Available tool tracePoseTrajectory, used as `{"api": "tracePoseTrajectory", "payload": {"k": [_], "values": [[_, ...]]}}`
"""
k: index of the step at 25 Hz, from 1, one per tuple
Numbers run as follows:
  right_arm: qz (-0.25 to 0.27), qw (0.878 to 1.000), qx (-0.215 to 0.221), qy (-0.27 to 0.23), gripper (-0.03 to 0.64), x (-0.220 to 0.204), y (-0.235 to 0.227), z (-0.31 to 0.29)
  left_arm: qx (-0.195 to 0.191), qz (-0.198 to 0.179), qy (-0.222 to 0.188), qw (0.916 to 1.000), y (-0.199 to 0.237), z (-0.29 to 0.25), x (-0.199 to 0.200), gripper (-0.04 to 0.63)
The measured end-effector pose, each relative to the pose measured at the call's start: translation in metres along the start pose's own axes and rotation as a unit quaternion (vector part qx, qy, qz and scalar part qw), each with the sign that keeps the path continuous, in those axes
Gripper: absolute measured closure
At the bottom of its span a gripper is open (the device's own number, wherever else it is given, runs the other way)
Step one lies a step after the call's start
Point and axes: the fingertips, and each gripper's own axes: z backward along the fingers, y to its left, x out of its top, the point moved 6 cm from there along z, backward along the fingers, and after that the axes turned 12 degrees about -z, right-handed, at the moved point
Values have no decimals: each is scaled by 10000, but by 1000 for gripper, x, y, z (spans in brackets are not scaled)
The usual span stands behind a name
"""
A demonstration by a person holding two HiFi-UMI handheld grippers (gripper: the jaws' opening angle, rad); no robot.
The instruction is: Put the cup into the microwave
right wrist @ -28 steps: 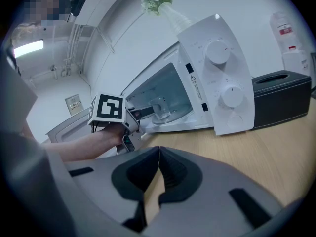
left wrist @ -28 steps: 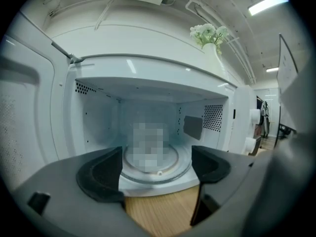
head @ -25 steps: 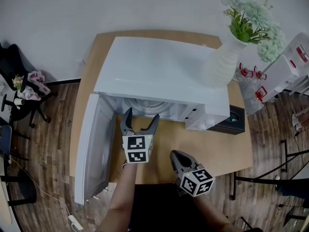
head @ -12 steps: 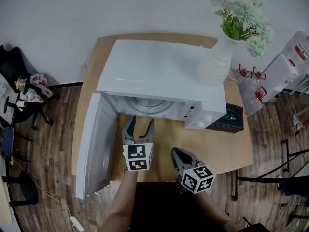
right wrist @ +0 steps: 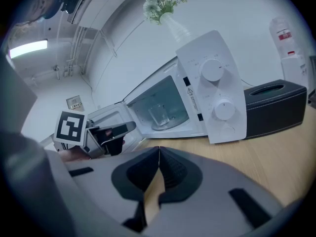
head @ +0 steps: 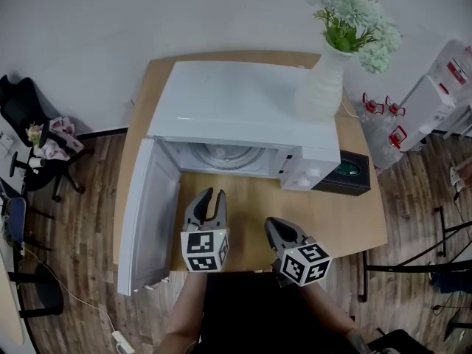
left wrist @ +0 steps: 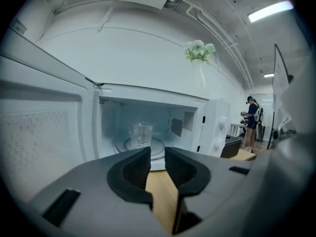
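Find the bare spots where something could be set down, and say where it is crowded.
Bare: the table's right front corner, before the black box; the microwave's top, left of the vase. Crowded: the strip beside the open door, under the right gripper and left gripper, its empty jaws just closing; the cavity holds the cup.

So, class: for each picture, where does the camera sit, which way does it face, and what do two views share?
Head view: on the person's head, looking down at the open microwave; both forearms, left gripper, right gripper show.
Left gripper view: rides it, faces the cup inside; its jaws have just been closing, nothing between.
Right gripper view: rides it, faces the microwave's front aslant; its shut jaws show.
Shared: the cup, in both gripper views.
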Motion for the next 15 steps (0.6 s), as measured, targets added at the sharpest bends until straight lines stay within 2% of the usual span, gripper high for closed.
{"api": "tracePoseTrajectory", "payload": {"k": [3, 9, 15], "values": [[-6, 10000, -18, -24, 624, 2, -1, 3, -210, 80, -34, 9997, -7, 13, 2, 544], [24, 10000, 15, -55, 624, 5, 0, 7, -485, 123, -34, 9987, -20, 35, 6, 577], [426, 9990, 1, -150, 624, 11, -2, 15, -739, 237, 210, 9968, -39, 50, -9, 588]]}}
